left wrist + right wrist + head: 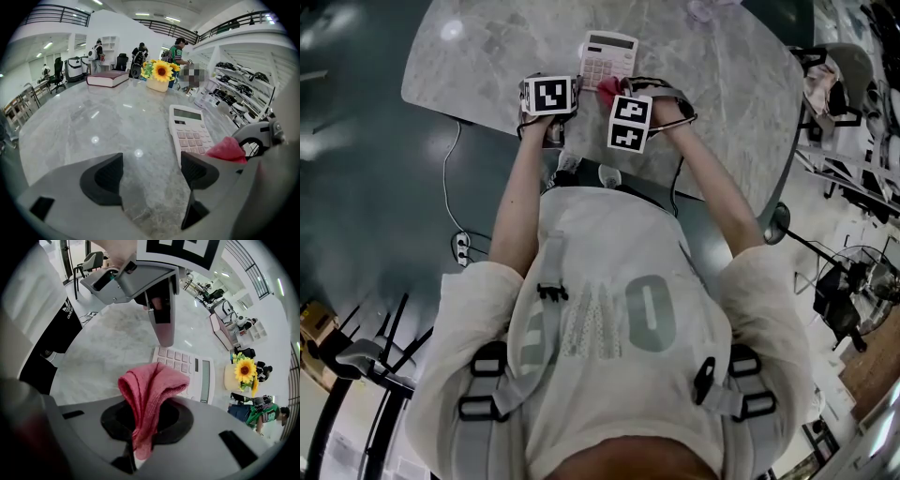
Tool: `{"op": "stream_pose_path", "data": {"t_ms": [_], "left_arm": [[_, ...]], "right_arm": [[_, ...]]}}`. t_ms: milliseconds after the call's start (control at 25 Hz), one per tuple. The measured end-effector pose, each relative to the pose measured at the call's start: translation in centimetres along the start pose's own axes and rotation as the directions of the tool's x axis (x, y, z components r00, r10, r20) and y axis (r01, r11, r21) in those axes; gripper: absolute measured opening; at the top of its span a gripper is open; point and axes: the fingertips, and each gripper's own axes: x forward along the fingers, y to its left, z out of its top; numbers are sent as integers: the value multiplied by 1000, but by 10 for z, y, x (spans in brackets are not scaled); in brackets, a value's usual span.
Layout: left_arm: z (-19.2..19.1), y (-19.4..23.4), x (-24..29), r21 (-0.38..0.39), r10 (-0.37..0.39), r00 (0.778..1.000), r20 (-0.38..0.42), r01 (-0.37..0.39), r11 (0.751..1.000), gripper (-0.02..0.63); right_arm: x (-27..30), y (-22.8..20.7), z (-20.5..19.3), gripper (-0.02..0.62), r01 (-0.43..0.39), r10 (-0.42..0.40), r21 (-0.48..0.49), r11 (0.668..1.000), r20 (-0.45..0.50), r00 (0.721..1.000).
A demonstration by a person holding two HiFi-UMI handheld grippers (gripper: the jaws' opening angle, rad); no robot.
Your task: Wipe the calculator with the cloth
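over the marble table (469, 66), right gripper (140, 427) tight on pink cloth (150, 385) by calculator (197, 376), left gripper (152, 176) wide apart

The calculator (607, 58) lies on the table (487, 56), cloth (608, 87) at its near edge.

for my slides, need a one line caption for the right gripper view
Right gripper holds a pink cloth, calculator just beyond on the marble table.
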Motion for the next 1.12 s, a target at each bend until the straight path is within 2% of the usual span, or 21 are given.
{"op": "stream_pose_path", "data": {"t_ms": [600, 920, 1040, 1120], "left_arm": [[-2, -2, 6, -7, -11, 1000, -1, 11, 1000, 387], [-1, -3, 8, -6, -15, 1000, -4, 15, 1000, 387], [-1, -4, 9, -5, -19, 1000, -4, 19, 1000, 387], [-2, -3, 9, 21, 4, 1000, -11, -3, 1000, 386]], "right_arm": [[-1, -3, -1, 55, -16, 16, -16, 1000, 15, 1000], [-15, -85, -2, 55, 129, -129, 17, 992, 22, 991], [-13, -115, 1, 54, 159, -159, 8, 987, 7, 987], [-7, -129, 3, 55, 164, -164, 0, 986, -4, 986]]}}
